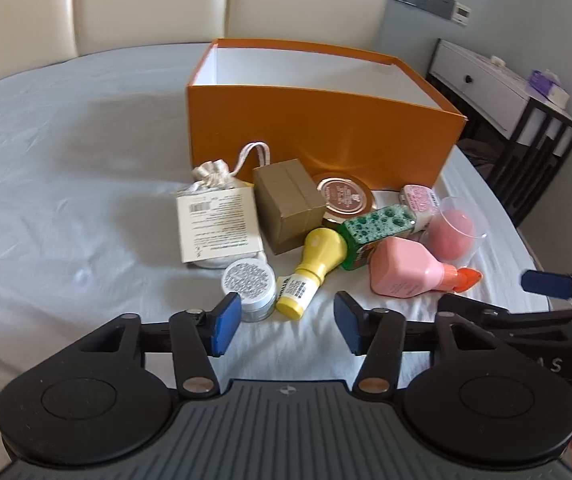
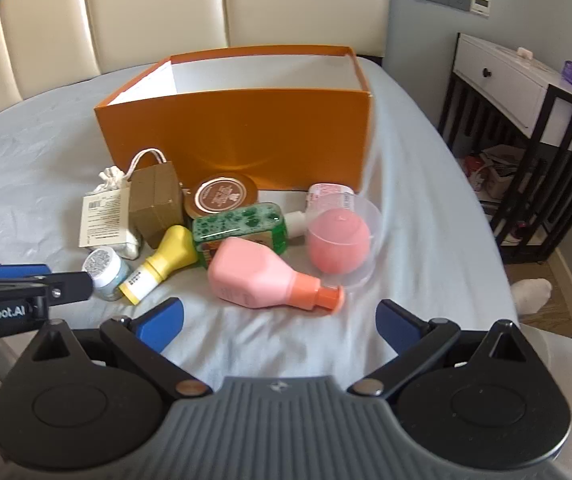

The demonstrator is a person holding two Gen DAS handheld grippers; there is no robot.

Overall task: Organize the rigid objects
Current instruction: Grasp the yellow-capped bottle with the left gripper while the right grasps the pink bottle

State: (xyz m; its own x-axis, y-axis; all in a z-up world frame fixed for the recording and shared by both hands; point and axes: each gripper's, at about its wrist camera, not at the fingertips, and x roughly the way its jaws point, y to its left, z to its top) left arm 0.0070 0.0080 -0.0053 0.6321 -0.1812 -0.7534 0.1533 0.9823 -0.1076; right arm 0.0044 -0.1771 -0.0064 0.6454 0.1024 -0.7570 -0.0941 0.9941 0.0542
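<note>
Both grippers, left (image 1: 281, 320) and right (image 2: 279, 326), spread, nothing held. Clutter heaped just before box (image 1: 326, 128): pink bottle (image 2: 253, 278), yellow bottle (image 1: 314, 264), jar (image 1: 249, 284). Risk: round bottles rolling off soft sheet (image 1: 65, 200), neighbours nudged.

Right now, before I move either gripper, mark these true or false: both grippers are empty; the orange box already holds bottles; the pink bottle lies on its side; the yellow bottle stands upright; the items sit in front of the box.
1. Both the left gripper and right gripper are empty: true, jaws open.
2. The orange box already holds bottles: false; none shows in the part of the inside that can be seen.
3. The pink bottle lies on its side: true.
4. The yellow bottle stands upright: false; it lies flat.
5. The items sit in front of the box: true.
</note>
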